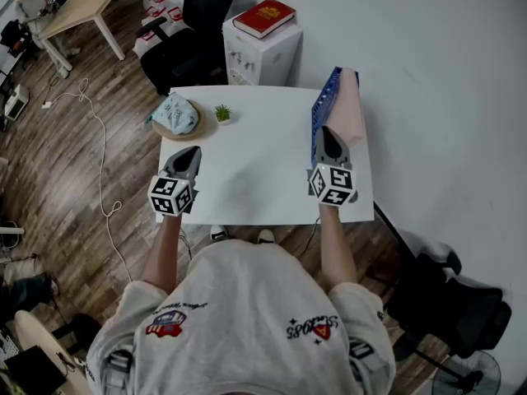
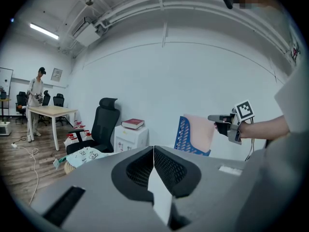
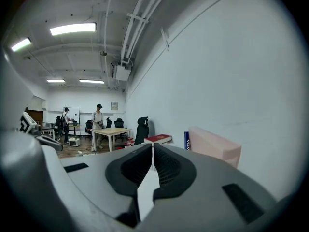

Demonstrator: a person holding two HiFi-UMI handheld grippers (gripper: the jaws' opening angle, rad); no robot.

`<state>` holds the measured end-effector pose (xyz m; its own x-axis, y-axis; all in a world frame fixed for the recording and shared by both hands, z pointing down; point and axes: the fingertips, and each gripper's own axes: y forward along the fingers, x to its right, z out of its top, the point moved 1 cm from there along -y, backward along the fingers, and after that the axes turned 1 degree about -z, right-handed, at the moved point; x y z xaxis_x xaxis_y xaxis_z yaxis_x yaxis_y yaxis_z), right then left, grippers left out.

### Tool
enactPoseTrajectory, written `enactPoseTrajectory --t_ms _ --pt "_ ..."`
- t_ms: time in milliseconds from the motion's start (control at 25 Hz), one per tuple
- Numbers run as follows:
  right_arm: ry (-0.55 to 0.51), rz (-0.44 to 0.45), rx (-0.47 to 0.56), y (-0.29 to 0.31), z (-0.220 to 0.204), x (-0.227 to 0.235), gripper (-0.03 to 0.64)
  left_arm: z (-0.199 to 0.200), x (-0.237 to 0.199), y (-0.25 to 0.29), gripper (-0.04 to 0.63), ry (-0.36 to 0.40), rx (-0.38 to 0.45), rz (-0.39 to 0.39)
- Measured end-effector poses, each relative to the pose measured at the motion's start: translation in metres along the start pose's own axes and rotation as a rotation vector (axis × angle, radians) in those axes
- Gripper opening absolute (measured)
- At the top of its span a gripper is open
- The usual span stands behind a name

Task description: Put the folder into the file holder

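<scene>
A pink folder (image 1: 348, 109) stands upright in the blue mesh file holder (image 1: 323, 109) at the right edge of the white table (image 1: 255, 171). My right gripper (image 1: 328, 132) hovers just in front of the holder's near end, jaws shut with nothing between them. From the right gripper view the folder (image 3: 215, 147) and a strip of the holder (image 3: 186, 140) lie to the right of the closed jaws (image 3: 153, 147). My left gripper (image 1: 191, 150) is over the table's left part, shut and empty. It looks across at the folder (image 2: 200, 130), the holder (image 2: 182, 133) and the right gripper (image 2: 216, 118).
A small potted plant (image 1: 222, 113) and a pale blue bundle on a round wooden tray (image 1: 174, 115) sit at the table's back left. Behind the table are a white cabinet with a red book (image 1: 263, 16) and a black office chair (image 1: 193, 31). People stand by a wooden table (image 3: 108, 132) far off.
</scene>
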<state>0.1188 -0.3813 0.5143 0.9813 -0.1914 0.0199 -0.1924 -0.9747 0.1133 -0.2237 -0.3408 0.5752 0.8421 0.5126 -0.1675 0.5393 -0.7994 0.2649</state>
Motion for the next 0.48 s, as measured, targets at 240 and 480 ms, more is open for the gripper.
enactPoseTrajectory --t_ms 240,480 --pt "-0.038 0.067 -0.035 -0.005 -0.029 -0.03 0.003 -0.002 -0.003 -0.002 0.008 -0.003 0.001 0.002" --pt "-0.048 0.097 -0.045 -0.008 -0.033 -0.045 0.003 -0.001 0.001 0.001 0.008 -0.001 0.005 -0.007"
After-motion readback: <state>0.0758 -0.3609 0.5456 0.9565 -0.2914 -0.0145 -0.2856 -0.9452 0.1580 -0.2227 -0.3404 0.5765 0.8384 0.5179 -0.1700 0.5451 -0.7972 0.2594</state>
